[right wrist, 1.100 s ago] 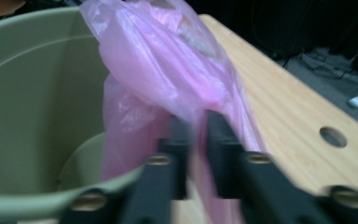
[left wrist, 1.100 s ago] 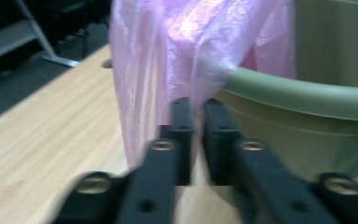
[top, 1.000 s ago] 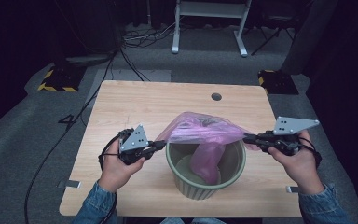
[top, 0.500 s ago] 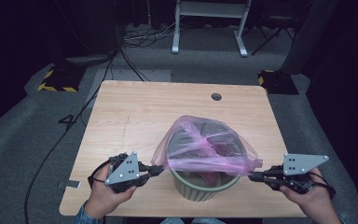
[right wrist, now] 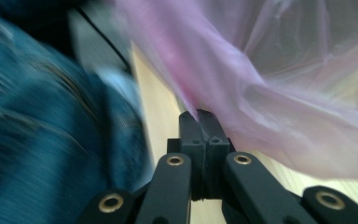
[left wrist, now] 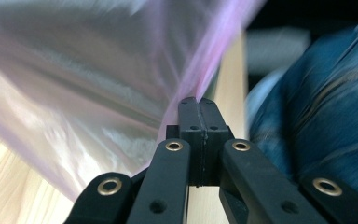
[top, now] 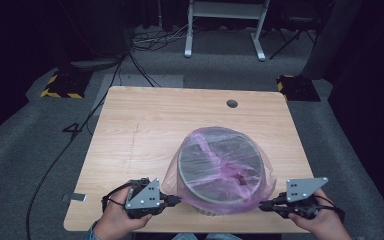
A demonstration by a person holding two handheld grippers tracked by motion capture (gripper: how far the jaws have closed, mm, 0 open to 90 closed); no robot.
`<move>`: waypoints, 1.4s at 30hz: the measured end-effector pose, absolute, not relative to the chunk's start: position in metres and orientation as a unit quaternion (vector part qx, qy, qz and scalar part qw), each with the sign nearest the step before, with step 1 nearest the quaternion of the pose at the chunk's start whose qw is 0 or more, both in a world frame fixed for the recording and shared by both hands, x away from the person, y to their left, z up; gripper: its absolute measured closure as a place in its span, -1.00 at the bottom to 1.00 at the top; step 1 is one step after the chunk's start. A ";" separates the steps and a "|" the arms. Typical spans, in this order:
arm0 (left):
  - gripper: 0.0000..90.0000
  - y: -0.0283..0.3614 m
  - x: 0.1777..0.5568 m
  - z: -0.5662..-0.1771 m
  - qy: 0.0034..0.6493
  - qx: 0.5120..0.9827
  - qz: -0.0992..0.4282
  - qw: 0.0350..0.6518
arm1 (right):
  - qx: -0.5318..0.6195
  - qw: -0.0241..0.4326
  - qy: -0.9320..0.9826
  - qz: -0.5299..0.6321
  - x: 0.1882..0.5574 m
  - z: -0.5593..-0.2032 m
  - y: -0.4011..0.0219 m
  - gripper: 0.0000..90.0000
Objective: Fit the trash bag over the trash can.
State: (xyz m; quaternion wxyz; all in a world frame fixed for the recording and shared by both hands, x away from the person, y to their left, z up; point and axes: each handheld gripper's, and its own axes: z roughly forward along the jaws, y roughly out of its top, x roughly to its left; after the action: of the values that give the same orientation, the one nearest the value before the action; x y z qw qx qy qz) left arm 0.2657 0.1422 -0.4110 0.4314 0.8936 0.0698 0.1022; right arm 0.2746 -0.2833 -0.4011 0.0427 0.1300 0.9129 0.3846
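While draped over bin (top: 220,165), pink bag (top: 215,200) translucent, wrinkled.

I see a wooden tabletop (top: 145,130) with a round cable hole (top: 232,103) near its far edge, grey carpet (top: 25,150) around it, and a white metal stand (top: 225,25) beyond.

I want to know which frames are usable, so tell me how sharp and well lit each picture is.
High view: fairly sharp, the table evenly lit, the room around it dark. Left gripper view: the jaws are crisp, but the pink bag and blue denim sleeve beyond them are smeared. Right gripper view: likewise sharp jaws, with heavy streaking blur on the denim and softer blur on the bag.
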 end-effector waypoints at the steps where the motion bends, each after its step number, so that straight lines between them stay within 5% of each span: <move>1: 1.00 0.143 0.269 -0.417 0.077 0.894 0.094 0.431 | 0.136 0.048 0.917 0.371 0.276 -0.407 -0.283 1.00; 7: 1.00 0.160 0.288 -0.440 0.133 0.881 0.069 0.449 | 0.177 0.016 0.903 0.392 0.286 -0.428 -0.292 0.98; 9: 0.96 0.161 0.289 -0.439 0.139 0.877 0.077 0.454 | 0.175 0.015 0.902 0.395 0.285 -0.427 -0.292 0.67; 11: 0.71 0.166 0.287 -0.434 0.129 0.875 0.087 0.458 | 0.182 0.036 0.890 0.417 0.286 -0.420 -0.298 0.26; 17: 0.01 0.185 0.272 -0.417 0.128 0.863 0.090 0.481 | 0.182 0.052 0.860 0.475 0.278 -0.391 -0.334 -0.03; 24: -0.24 0.196 0.280 -0.393 0.186 0.825 0.163 0.509 | 0.241 0.139 0.827 0.488 0.295 -0.369 -0.342 -0.21; 34: -0.13 0.176 0.328 -0.381 0.228 0.803 0.220 0.505 | 0.268 0.174 0.812 0.488 0.359 -0.361 -0.314 -0.01; 40: 0.74 0.161 0.350 -0.390 0.228 0.824 0.211 0.473 | 0.263 0.132 0.820 0.491 0.382 -0.366 -0.300 0.83; 42: 0.98 0.159 0.359 -0.395 0.239 0.826 0.206 0.467 | 0.258 0.128 0.823 0.489 0.388 -0.368 -0.294 0.90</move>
State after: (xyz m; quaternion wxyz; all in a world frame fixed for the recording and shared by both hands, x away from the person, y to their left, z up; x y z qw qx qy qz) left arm 0.3589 0.1590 -0.3947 0.4669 0.8262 0.2388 0.2059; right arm 0.3882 -0.2938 -0.3676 0.1282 0.2584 0.8233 0.4888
